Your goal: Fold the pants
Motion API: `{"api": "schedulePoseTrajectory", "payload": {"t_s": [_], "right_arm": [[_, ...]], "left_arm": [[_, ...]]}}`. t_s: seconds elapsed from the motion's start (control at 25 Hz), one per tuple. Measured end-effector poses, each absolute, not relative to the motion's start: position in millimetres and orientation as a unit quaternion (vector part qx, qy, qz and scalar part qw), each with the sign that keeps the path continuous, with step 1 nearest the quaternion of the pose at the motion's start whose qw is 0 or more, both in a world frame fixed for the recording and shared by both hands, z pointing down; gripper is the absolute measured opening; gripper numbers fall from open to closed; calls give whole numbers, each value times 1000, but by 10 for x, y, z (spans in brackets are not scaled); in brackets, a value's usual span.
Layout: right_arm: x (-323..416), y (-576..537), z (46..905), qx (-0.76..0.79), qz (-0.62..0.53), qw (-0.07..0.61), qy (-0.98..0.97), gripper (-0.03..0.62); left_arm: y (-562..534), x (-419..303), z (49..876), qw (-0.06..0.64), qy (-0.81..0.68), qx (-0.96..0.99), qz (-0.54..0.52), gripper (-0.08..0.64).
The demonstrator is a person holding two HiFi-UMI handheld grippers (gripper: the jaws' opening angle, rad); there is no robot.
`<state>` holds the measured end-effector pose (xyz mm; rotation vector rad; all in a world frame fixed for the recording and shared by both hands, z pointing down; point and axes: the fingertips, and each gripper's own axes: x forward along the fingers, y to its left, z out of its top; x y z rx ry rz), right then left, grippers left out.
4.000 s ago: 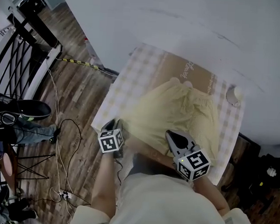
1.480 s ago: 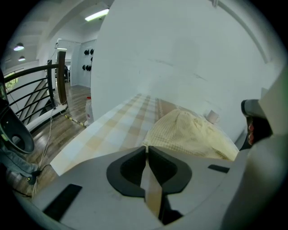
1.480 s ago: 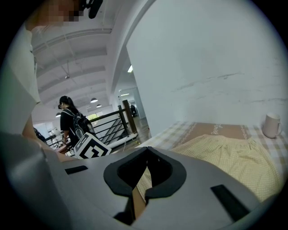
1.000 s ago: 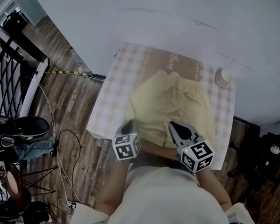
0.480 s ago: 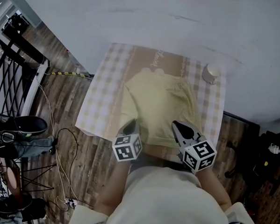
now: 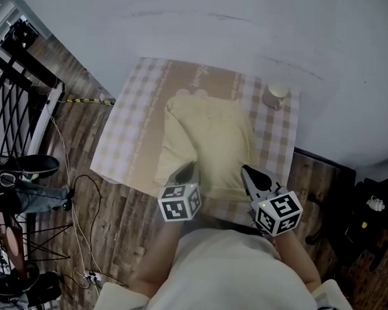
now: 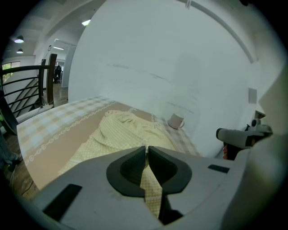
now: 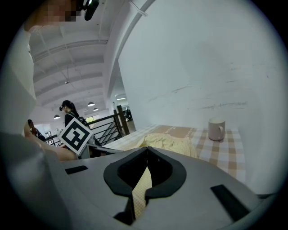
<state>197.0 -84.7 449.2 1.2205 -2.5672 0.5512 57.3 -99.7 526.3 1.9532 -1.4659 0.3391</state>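
Three viewpoints over one table

From the head we look steeply down on the beige-and-white checked cloth-covered table (image 6: 117, 137). Our cameras on the left gripper (image 7: 147, 152) and right gripper (image 8: 146, 152) sit low behind the jaws, facing the white wall (image 7: 157, 54); all views share the pale yellow fabric pants (image 6: 211, 139) and white ceramic mug (image 6: 275, 94)

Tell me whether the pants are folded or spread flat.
Partly folded: the yellow pants lie doubled and rumpled on the checked tablecloth, their near edge pinched in the left hand-held gripper and the right hand-held gripper.

Around the folding spot
A white mug (image 6: 275, 94) is set upright near the checked cloth's (image 6: 124, 128) far right corner; cables (image 6: 81, 197) are strewn across the wooden floor (image 6: 122, 235).
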Motion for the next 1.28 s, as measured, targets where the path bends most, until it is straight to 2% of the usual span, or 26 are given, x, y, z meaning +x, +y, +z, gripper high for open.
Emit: {"api": "schedulePoseTrajectory", "payload": {"t_s": [0.88,1.28], "right_arm": [[2800,-712,4551,446,190,125,-865,0],[3093,-639,4611,472,199,124,-850,0]], "left_arm": [[-550,2163,5207,337,-438,822,137,21],[-221,2631,5406,335,-348,852,203,21]]}}
